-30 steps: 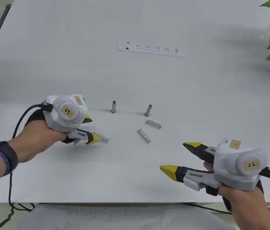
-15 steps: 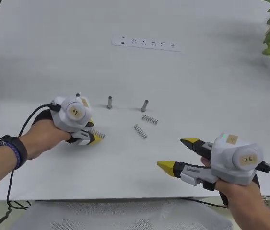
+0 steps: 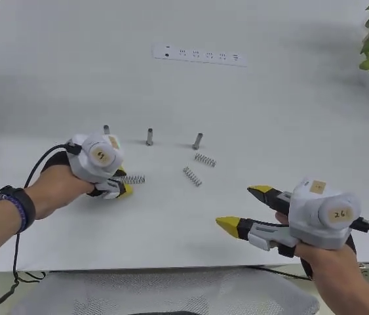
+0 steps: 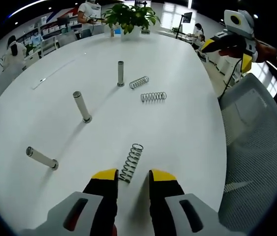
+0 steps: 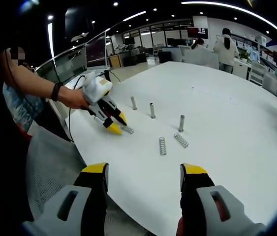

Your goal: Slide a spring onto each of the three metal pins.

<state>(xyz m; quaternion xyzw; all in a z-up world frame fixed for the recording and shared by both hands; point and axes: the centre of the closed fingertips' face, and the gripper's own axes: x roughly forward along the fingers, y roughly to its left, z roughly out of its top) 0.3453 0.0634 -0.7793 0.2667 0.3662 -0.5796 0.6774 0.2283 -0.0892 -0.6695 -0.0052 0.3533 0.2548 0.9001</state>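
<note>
Mid-left in head view: left tongs (image 3: 122, 183), jaws a narrow gap apart, tips aimed right, left hand (image 3: 59, 187) wrapped round the grip, forearm entering from the left edge. Lower right: right tongs (image 3: 243, 207), jaws spread wide, tips aimed left, right hand (image 3: 325, 262) underneath.

A: Bright and even throughout; lit from above by ceiling lights (image 5: 217, 5), long strips and small spots in the right gripper view.
B: Shadows?
A: Faint, soft-edged, short beside the pins (image 3: 149, 136) on the white table (image 3: 269, 98). Mild sheen there, no harsh glare.
B: Sharpness?
A: Crisp in the head view. Heavy fisheye bending toward the edges of both gripper views, straight lines curved, far background soft and a little washed out.
</note>
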